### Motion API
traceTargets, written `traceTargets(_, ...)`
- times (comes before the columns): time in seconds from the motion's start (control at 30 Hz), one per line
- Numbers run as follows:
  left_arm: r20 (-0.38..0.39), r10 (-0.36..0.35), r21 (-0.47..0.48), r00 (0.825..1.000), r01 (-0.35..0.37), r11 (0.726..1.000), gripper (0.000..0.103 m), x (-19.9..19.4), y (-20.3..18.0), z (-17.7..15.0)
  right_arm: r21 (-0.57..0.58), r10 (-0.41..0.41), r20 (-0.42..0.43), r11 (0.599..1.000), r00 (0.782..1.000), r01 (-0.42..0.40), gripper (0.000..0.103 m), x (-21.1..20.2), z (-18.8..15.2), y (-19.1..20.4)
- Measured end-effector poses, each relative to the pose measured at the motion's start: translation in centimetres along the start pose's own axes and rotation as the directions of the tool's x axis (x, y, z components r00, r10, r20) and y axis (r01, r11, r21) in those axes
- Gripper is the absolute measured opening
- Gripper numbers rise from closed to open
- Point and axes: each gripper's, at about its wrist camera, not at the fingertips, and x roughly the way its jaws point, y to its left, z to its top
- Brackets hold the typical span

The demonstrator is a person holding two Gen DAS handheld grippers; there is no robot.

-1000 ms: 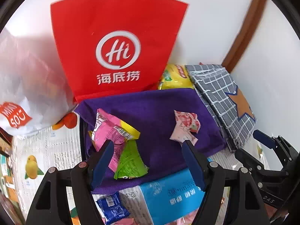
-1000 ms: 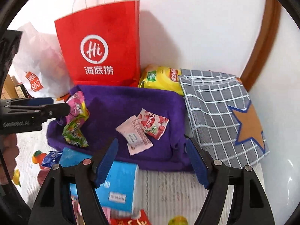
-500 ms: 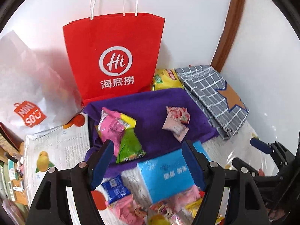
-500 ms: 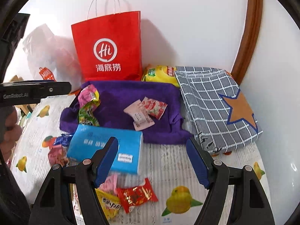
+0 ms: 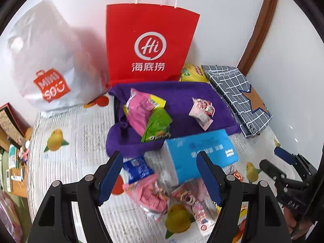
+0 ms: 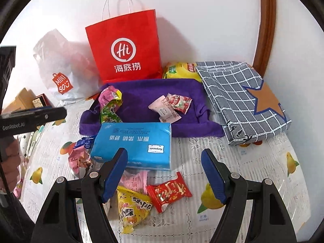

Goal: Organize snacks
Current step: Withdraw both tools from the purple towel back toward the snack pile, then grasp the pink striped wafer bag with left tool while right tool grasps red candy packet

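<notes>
A purple cloth tray (image 5: 182,93) (image 6: 141,89) lies in front of a red paper bag (image 5: 149,44) (image 6: 125,46). It holds a pink packet (image 5: 139,109), a green packet (image 5: 158,125) (image 6: 109,111) and two small pink-white packets (image 5: 202,111) (image 6: 172,105). Loose snacks lie in front of a blue tissue pack (image 5: 200,151) (image 6: 133,143): a blue packet (image 5: 137,168), pink packets (image 5: 151,194), a red candy packet (image 6: 168,192) and a yellow packet (image 6: 131,208). My left gripper (image 5: 160,178) is open and empty above the pink packets. My right gripper (image 6: 164,178) is open and empty above the red candy packet.
A white Miniso plastic bag (image 5: 48,64) (image 6: 60,73) stands at the back left. A grey checked folded cloth with a star (image 5: 239,95) (image 6: 243,97) lies at the right, a yellow chip bag (image 5: 192,73) (image 6: 180,68) behind the tray. The tablecloth (image 6: 243,182) has fruit prints.
Both grippers have pulled back and up from the purple tray. The tissue pack and the loose snacks in front of it have come into view. Both stay open.
</notes>
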Motion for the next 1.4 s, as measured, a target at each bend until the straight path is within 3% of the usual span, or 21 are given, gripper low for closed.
traceTargets(0.3, 0.001, 0.057, -0.013, 0.998, -0.057, 0.998, 0.073, -0.5, 1.3, -3.3, -0.005, -0.049, 0.016, 0.999, 0.999, 0.049, 0.075, -0.5, -1.3, -0.2)
traceTargets(0.43, -0.018, 0.04, -0.055, 0.999, -0.041, 0.998, 0.073, -0.2, 2.8, -4.9, 0.003, 0.004, -0.037, 1.0, 0.999, -0.004, 0.074, 0.1, -1.9, -0.4)
traceTargets(0.7, -0.069, 0.038, -0.128, 0.997, -0.046, 0.991, 0.073, 0.7, 4.6, -7.0, -0.033, 0.026, -0.077, 0.999, 0.997, -0.028, 0.072, 1.8, -3.5, 0.4)
traceTargets(0.83, -0.075, 0.03, -0.127, 0.997, -0.039, 0.991, 0.073, 0.9, 4.7, -7.8, -0.064, -0.008, -0.12, 0.998, 0.993, 0.001, 0.065, 3.7, -4.3, 0.0)
traceTargets(0.97, -0.09, 0.02, -0.128, 0.996, -0.032, 0.991, 0.073, 1.4, 4.6, -8.4, -0.043, 0.017, -0.188, 0.999, 0.982, -0.025, 0.061, 5.9, -5.1, -1.4)
traceTargets(1.23, -0.104, 0.006, -0.135, 0.995, -0.02, 0.991, 0.073, 2.3, 4.7, -8.6, -0.072, 0.072, -0.252, 0.993, 0.965, -0.093, 0.061, 8.4, -6.1, -1.8)
traceTargets(1.4, -0.109, 0.004, -0.125, 0.994, -0.018, 0.992, 0.073, 2.7, 4.4, -8.6, -0.073, 0.097, -0.254, 0.99, 0.962, -0.119, 0.073, 9.7, -6.0, -2.0)
